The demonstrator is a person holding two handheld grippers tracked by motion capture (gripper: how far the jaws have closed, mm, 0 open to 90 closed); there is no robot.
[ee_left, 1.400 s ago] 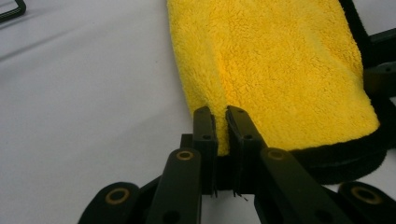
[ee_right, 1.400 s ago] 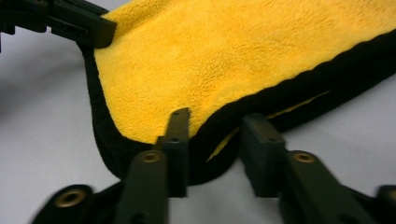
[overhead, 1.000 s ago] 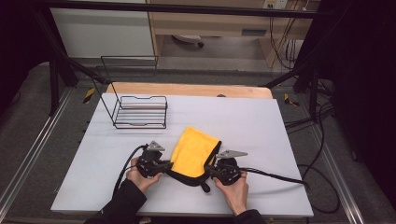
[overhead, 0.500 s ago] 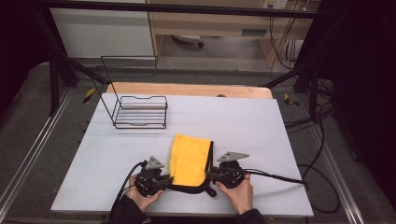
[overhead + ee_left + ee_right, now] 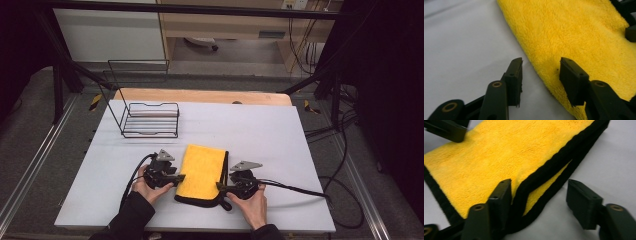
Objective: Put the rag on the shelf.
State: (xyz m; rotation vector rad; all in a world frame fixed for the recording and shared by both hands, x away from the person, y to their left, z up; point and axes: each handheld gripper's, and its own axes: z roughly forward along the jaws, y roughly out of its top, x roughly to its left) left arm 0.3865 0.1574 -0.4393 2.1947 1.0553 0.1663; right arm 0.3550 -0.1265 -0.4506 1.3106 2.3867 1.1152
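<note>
Yellow cloth (image 5: 201, 172) lies folded (wire rack (image 5: 150, 120) well behind).

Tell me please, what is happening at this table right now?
A person is folding a yellow cloth with black edging on a white table, using a hand-held gripper in each hand. The cloth lies folded flat. The left hand-held gripper and the right hand-held gripper sit at its opposite side edges; their jaws have just been opening and no longer pinch the cloth. A wire rack stands behind.
</note>
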